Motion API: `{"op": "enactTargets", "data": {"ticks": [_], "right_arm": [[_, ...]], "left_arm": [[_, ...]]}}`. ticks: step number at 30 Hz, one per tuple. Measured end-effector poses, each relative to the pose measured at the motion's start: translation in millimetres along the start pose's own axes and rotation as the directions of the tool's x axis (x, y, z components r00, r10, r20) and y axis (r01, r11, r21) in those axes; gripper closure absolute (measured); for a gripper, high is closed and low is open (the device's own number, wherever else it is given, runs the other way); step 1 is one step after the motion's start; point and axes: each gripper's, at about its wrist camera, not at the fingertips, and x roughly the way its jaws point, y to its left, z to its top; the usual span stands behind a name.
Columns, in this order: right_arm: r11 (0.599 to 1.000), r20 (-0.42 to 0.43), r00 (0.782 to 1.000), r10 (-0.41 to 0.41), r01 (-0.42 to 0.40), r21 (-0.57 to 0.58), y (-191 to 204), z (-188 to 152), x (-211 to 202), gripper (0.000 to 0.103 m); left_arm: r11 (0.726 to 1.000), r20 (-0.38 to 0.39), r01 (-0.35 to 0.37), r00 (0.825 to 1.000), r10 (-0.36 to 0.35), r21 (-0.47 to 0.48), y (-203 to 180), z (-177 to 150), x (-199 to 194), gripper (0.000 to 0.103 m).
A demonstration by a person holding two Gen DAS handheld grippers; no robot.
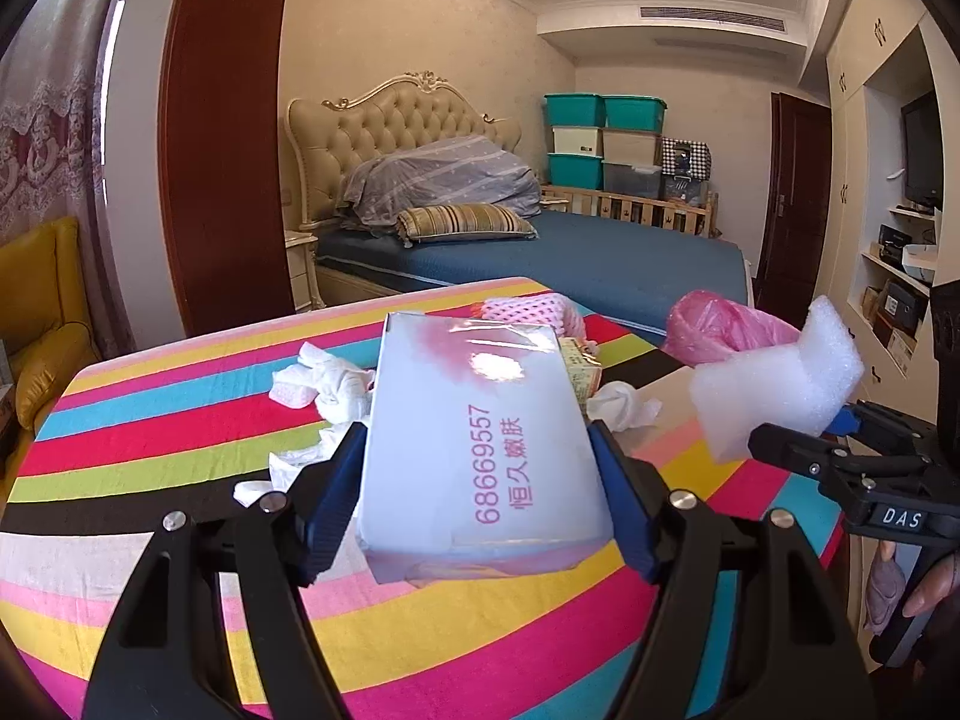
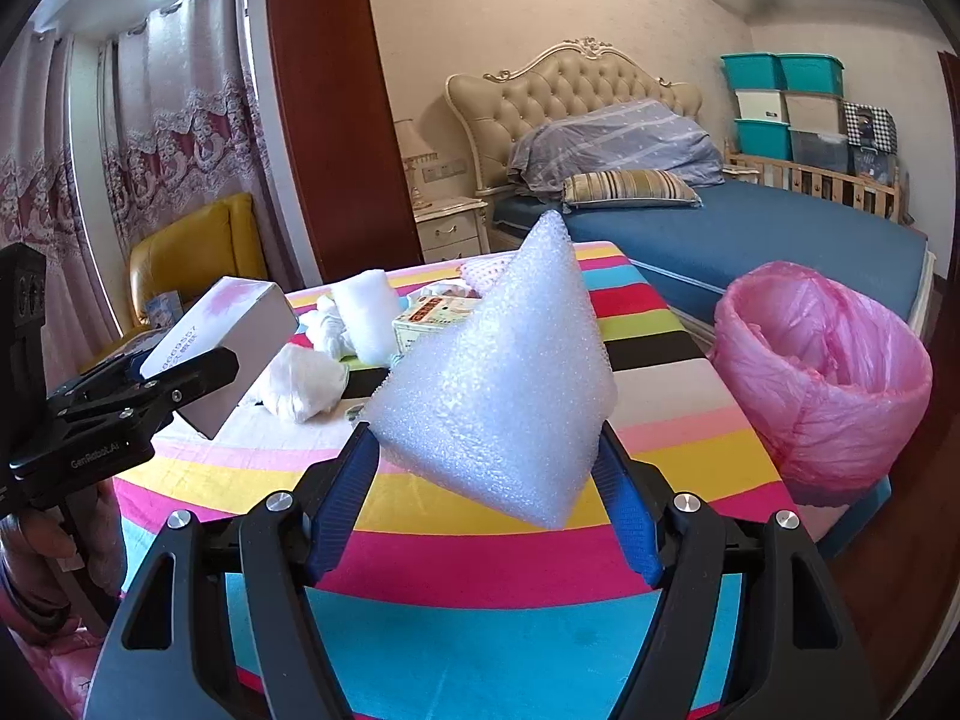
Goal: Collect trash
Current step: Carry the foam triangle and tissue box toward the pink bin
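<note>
My left gripper [image 1: 477,450] is shut on a white and pink box [image 1: 474,432] with pink printing, held above the striped table [image 1: 150,432]. The same box [image 2: 228,330] shows at the left of the right wrist view. My right gripper [image 2: 486,456] is shut on a folded white foam sheet [image 2: 510,390], which also shows at the right of the left wrist view as the foam sheet [image 1: 780,384]. A bin lined with a pink bag [image 2: 822,378] stands off the table's right edge. Crumpled tissues [image 1: 324,384], a pink foam net [image 1: 528,309] and a small printed carton [image 2: 432,321] lie on the table.
A blue bed [image 2: 750,234] with pillows lies behind the table. A yellow armchair [image 2: 192,258] stands at the left by the curtains. A dark wooden door edge [image 1: 222,132] rises behind the table. Stacked teal and white storage boxes [image 1: 600,138] line the far wall.
</note>
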Motion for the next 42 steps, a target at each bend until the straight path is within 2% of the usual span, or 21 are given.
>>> {"op": "enactTargets", "data": {"ticks": [13, 20, 25, 32, 42], "right_arm": [[0.998, 0.081, 0.995, -0.066, 0.065, 0.014, -19, 7, -23, 0.034], [0.992, 0.104, 0.987, -0.124, 0.121, 0.036, -44, 12, -34, 0.034], [0.983, 0.122, 0.976, -0.178, 0.172, 0.061, -77, 20, -43, 0.034], [0.965, 0.117, 0.96, -0.256, 0.245, 0.098, -131, 33, -44, 0.034], [0.926, 0.123, 0.921, -0.371, 0.357, 0.119, -213, 49, -39, 0.034]], "left_arm": [[0.996, 0.06, 0.069, 0.996, -0.073, 0.061, -32, 9, 2, 0.033], [0.986, 0.055, 0.132, 0.989, -0.138, 0.103, -51, 16, 19, 0.033], [0.974, 0.046, 0.188, 0.98, -0.195, 0.126, -72, 28, 34, 0.033], [0.946, 0.033, 0.282, 0.956, -0.291, 0.157, -111, 54, 67, 0.033], [0.885, -0.046, 0.441, 0.897, -0.439, 0.15, -176, 91, 134, 0.032]]}}
